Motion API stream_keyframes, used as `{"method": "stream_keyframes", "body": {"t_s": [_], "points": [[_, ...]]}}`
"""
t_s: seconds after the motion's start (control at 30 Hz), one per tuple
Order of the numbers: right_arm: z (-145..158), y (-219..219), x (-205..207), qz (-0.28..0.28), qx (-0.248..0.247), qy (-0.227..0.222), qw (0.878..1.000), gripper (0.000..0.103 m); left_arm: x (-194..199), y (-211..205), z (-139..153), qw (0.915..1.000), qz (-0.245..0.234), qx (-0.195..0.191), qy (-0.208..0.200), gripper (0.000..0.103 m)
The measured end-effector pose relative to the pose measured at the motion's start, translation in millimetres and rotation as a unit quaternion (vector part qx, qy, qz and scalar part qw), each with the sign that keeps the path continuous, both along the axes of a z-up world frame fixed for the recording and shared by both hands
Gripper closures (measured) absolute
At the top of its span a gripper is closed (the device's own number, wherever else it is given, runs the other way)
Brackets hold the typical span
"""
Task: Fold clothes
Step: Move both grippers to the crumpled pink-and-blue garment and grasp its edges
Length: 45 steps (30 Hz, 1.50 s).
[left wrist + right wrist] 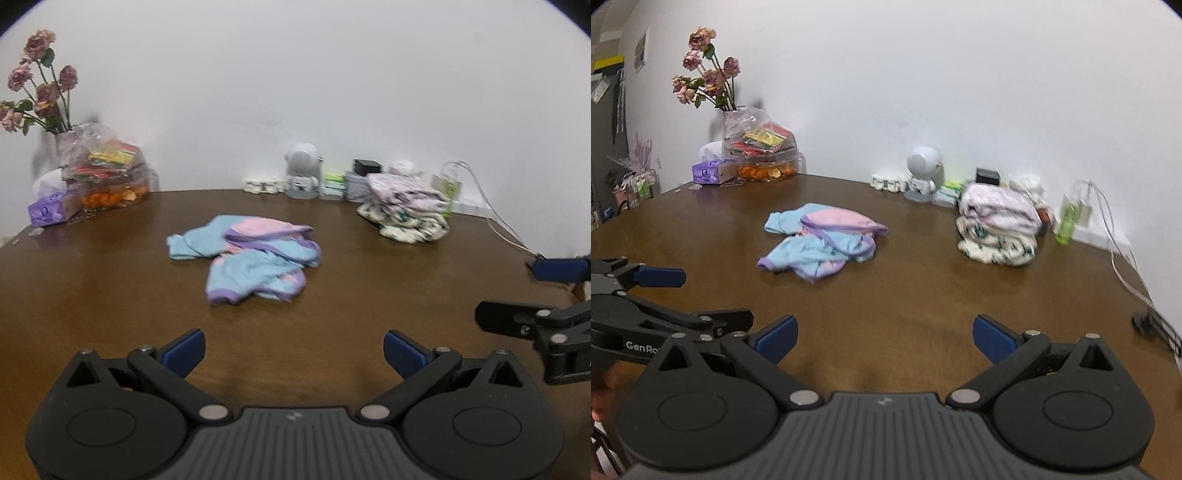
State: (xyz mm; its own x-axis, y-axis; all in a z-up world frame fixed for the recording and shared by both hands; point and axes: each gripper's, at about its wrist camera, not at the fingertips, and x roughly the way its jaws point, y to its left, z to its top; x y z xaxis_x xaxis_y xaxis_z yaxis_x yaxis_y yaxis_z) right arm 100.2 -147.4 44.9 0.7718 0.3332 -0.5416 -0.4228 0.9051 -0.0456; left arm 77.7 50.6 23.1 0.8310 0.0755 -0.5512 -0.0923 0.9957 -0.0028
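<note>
Left wrist view: the crumpled blue-pink garment [251, 254] lies mid-table [110, 314], far from both grippers. The left gripper [293, 349] and right gripper [882, 339] are spread wide, holding nothing. A blind pinch into the bunched layers could drag it toward the folded pile [406, 206] far right.

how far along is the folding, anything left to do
Done: a stack of folded clothes sits at the far right of the table. In hand: nothing; the left gripper and right gripper are both open and empty, short of the cloth. Left: the blue and pink garment lies crumpled mid-table, not yet folded.
</note>
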Motion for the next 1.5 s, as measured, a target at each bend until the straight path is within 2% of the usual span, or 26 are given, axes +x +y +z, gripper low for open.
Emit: {"method": "stream_keyframes", "body": {"t_s": [0.23, 0.53, 0.67, 0.8, 1.03, 1.17, 1.27, 1.33, 1.37, 1.43, 1.47, 1.5], "points": [[13.0, 32.8, 47.1, 0.034, -0.004, 0.01, 0.999, 0.0, 38.1, 33.3, 7.4, 0.9998, 0.021, 0.004, 0.0, 0.0], [10.3, 79.8, 125.6, 0.046, 0.001, 0.012, 0.999, 0.0, 101.5, 82.3, 15.4, 0.9978, 0.065, -0.006, 0.001, 0.0], [0.1, 102.7, 169.6, 0.051, -0.004, 0.024, 0.998, 0.0, 135.6, 103.0, 12.1, 0.9965, 0.083, 0.002, 0.011, 0.0], [-19.1, 130.2, 209.5, 0.072, -0.038, 0.035, 0.996, 0.0, 171.1, 126.0, 1.2, 0.9957, 0.086, 0.009, 0.031, 0.0], [-58.0, 171.2, 236.6, 0.111, -0.101, 0.023, 0.988, 0.0, 219.9, 159.3, -24.2, 0.996, 0.062, 0.02, 0.061, 0.0], [-72.0, 185.4, 240.4, 0.128, -0.119, 0.01, 0.985, 0.001, 236.3, 172.2, -36.2, 0.9961, 0.051, 0.003, 0.072, 0.002], [-77.5, 189.0, 245.3, 0.135, -0.119, 0.009, 0.984, 0.018, 246.6, 177.9, -43.7, 0.9964, 0.035, -0.018, 0.075, 0.01], [-79.1, 189.4, 251.4, 0.135, -0.109, 0.019, 0.985, 0.043, 253.8, 179.8, -48.6, 0.9958, 0.022, -0.034, 0.082, 0.019], [-79.7, 188.9, 254.7, 0.136, -0.104, 0.025, 0.985, 0.048, 257.3, 179.9, -51.5, 0.9951, 0.018, -0.042, 0.087, 0.022], [-79.8, 186.1, 259.1, 0.139, -0.091, 0.033, 0.986, 0.068, 261.3, 180.0, -55.1, 0.9944, 0.015, -0.054, 0.089, 0.04], [-79.3, 184.3, 260.7, 0.141, -0.083, 0.036, 0.986, 0.077, 263.1, 180.2, -56.7, 0.9941, 0.014, -0.06, 0.09, 0.044], [-78.7, 182.6, 262.4, 0.143, -0.076, 0.039, 0.986, 0.09, 263.9, 179.7, -57.3, 0.9941, 0.012, -0.065, 0.086, 0.055]]}}
